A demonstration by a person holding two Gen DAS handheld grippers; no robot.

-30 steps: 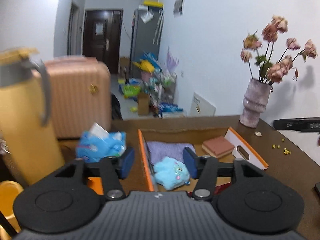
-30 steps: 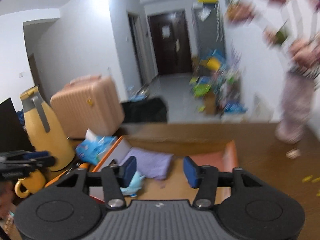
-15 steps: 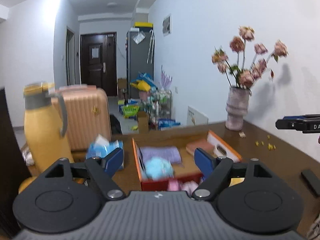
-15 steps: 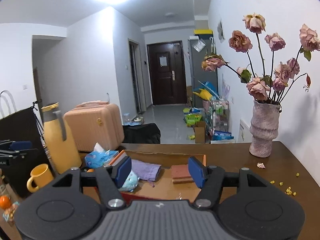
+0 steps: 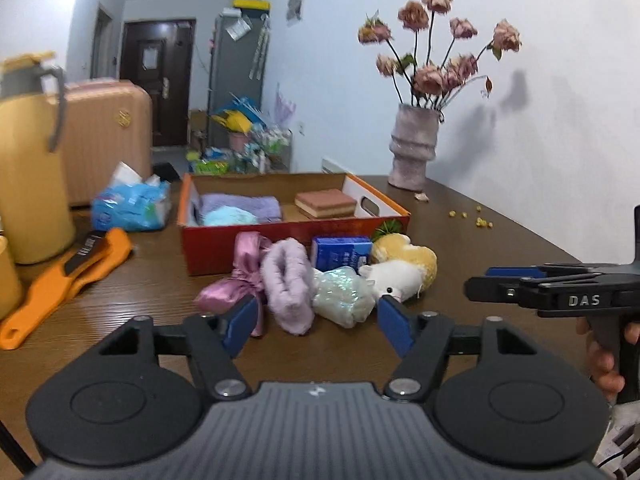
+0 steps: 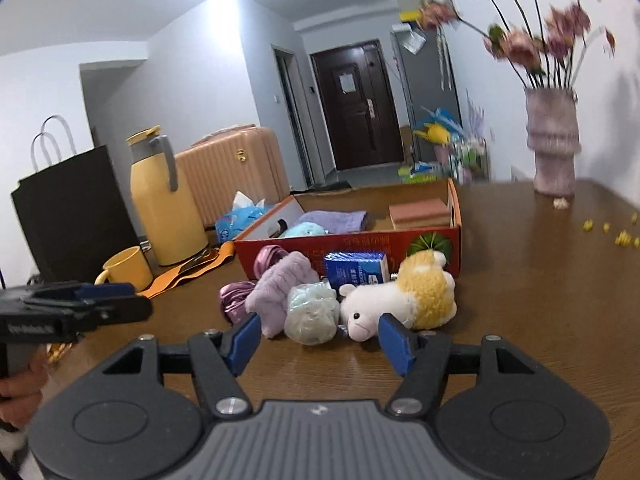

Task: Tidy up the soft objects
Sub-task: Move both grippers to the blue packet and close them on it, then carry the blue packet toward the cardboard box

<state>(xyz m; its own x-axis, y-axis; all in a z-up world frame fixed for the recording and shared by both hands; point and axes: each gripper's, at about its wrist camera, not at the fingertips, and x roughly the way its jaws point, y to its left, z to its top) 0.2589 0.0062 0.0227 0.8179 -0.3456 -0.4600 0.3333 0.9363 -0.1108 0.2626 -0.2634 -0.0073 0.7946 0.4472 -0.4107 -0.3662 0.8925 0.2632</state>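
A red cardboard box (image 5: 296, 240) on the brown table holds a purple towel (image 5: 240, 205), a light blue plush (image 5: 226, 216) and a brown sponge (image 5: 326, 202). In front of it lie a pink satin bow (image 5: 236, 276), a lilac fuzzy piece (image 5: 288, 280), a shimmery pouch (image 5: 342, 294), a white-and-yellow sheep plush (image 5: 400, 272) and a blue tissue pack (image 5: 340, 250). My left gripper (image 5: 317, 322) hovers just short of the pile, its jaws closing with nothing between them. My right gripper (image 6: 320, 339) is open and empty, facing the pouch (image 6: 312, 314) and sheep (image 6: 400, 300).
A yellow thermos (image 5: 28, 160), an orange tool (image 5: 68, 272) and a blue tissue packet (image 5: 128, 204) sit left of the box. A yellow mug (image 6: 128, 268) and black paper bag (image 6: 72, 208) stand further left. A vase of flowers (image 5: 412, 148) is at the back right.
Both grippers have drawn back from over the box and sunk toward the table, bringing the pile of soft things into view. The left jaws widened, then narrowed.
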